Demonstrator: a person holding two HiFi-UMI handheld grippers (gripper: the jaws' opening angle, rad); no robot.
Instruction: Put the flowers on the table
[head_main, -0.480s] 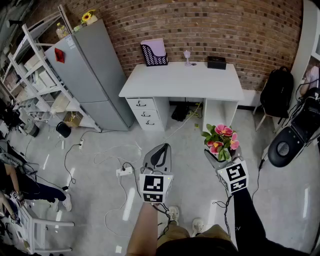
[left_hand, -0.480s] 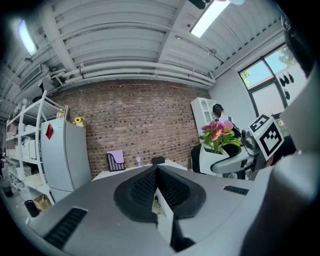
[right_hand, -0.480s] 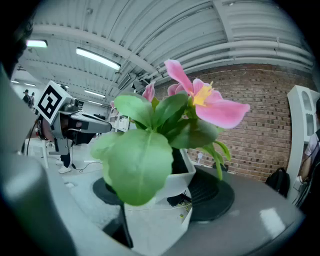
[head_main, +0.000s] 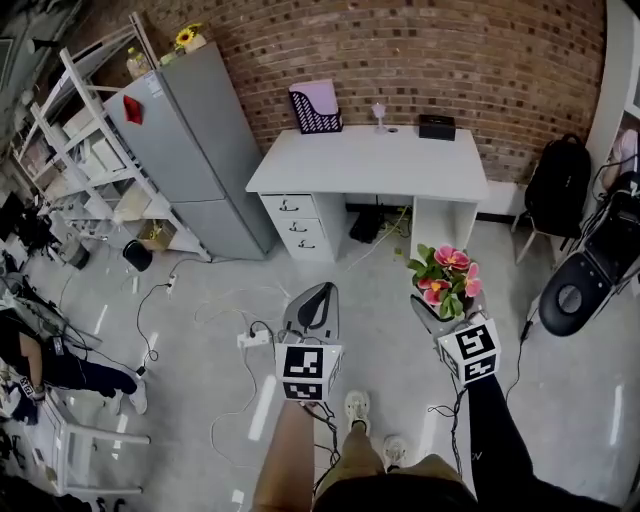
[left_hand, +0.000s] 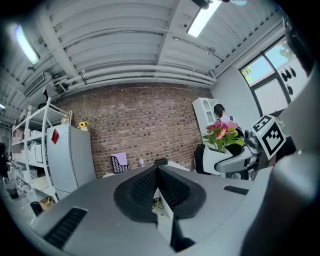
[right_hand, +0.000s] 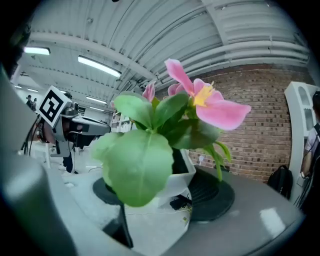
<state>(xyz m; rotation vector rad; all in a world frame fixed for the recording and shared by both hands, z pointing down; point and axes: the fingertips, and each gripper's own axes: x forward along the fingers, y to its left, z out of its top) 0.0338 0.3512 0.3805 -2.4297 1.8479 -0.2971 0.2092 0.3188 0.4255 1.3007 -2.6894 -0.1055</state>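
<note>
The flowers (head_main: 445, 275), pink blooms with green leaves in a white pot, sit between the jaws of my right gripper (head_main: 441, 306), which is shut on the pot and carries it above the floor. In the right gripper view the pot (right_hand: 176, 172) stands upright between the dark pads, and the blooms (right_hand: 202, 100) fill the middle. My left gripper (head_main: 312, 305) is shut with nothing in it; its pads meet at the tips (left_hand: 159, 172). The white desk (head_main: 370, 160) stands ahead against the brick wall, well beyond both grippers.
On the desk are a black file holder (head_main: 315, 108), a small stemmed ornament (head_main: 379, 113) and a black box (head_main: 434, 126). A grey fridge (head_main: 190, 150) and white shelves (head_main: 90, 150) stand left. Cables and a power strip (head_main: 250, 340) lie on the floor. Backpack (head_main: 555, 180) and black chair (head_main: 590, 280) are right.
The desk, fridge and shelves have shifted slightly right in the head view and a foot has stepped forward. Both grippers keep their places; the flowers stay held.
</note>
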